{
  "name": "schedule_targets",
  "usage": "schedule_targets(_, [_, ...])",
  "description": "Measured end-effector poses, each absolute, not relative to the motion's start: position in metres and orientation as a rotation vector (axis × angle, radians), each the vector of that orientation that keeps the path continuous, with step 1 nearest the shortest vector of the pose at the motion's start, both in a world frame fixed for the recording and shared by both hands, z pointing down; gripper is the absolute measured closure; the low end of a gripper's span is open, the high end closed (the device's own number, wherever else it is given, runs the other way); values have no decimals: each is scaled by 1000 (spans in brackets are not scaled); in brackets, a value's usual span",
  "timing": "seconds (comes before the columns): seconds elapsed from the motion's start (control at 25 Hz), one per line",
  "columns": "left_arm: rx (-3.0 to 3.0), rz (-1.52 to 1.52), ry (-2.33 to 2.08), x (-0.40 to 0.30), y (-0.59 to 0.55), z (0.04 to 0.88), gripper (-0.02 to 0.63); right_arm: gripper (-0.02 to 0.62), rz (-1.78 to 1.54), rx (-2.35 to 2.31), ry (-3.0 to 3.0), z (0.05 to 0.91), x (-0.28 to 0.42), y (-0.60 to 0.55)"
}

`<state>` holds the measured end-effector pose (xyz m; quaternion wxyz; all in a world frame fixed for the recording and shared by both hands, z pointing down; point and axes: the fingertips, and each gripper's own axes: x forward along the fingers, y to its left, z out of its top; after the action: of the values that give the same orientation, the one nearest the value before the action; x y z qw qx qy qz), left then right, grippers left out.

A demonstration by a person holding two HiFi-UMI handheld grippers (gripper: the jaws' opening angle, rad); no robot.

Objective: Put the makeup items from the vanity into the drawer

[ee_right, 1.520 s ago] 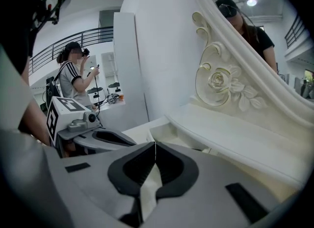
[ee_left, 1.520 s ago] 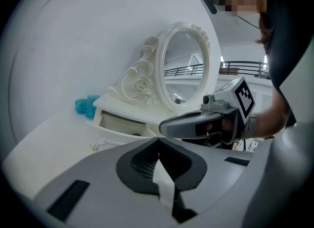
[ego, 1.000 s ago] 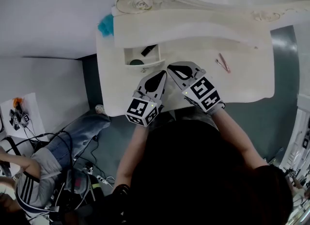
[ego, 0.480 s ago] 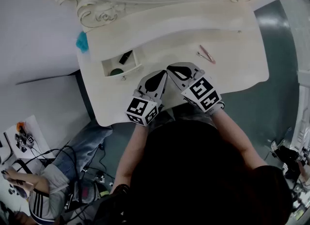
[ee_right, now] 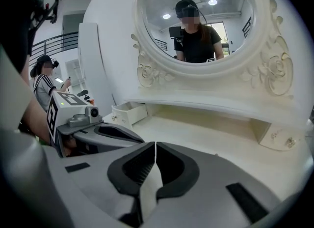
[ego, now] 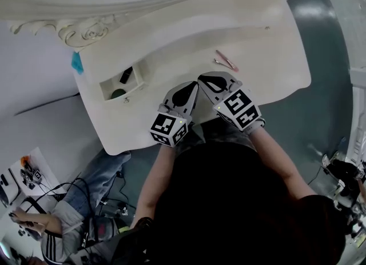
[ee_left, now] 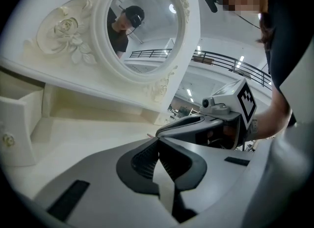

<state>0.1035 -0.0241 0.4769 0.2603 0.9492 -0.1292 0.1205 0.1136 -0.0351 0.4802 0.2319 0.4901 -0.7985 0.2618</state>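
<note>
A pink makeup item [ego: 226, 60], thin and two-pronged, lies on the cream vanity top [ego: 263, 41], just beyond and to the right of my grippers. At the left the small drawer [ego: 136, 87] stands open, holding a black stick [ego: 126, 75] and a dark green round thing [ego: 117, 93]. My left gripper [ego: 189, 85] and right gripper [ego: 207, 80] hover side by side over the vanity's front edge. Both are shut with nothing between their pads. The left gripper view shows the closed left gripper [ee_left: 158, 141], and the right gripper view shows the closed right gripper [ee_right: 155, 146].
An ornate oval mirror [ee_right: 196, 20] rises behind the vanity. The open drawer [ee_right: 128, 113] shows left in the right gripper view, a closed small drawer [ee_right: 274, 136] right. A seated person [ego: 57, 224] and cables are on the floor, lower left.
The vanity has slid left in the head view. Both shut grippers now stand nearer the pink item and farther from the open drawer. Neither gripper has opened.
</note>
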Motion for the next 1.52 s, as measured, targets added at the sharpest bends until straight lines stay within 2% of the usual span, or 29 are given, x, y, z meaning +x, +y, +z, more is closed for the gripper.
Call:
schedule_targets(0.48, [2584,386,-348,142,-18,488,595,569,671,1307,-2061,512,166,-33])
schedule_targets(0.64, [2588,384,-360,148,-22,487,595,566,550,1265,-2008,516,181,-40])
schedule_targets(0.84, [2593,395,-388,148,-26,489,595,531,451,1160,-1950,529,184,-41])
schedule_targets(1.08, [2587,387,-423,148,-33,490,595,499,533,1163,-1936,540,189,-44])
schedule_targets(1.28, [2585,378,-441,148,-38,488,595,500,608,1151,-1928,548,191,-45])
schedule_targets(1.52, [2580,368,-468,141,-41,486,595,537,593,1130,-1921,547,186,-43])
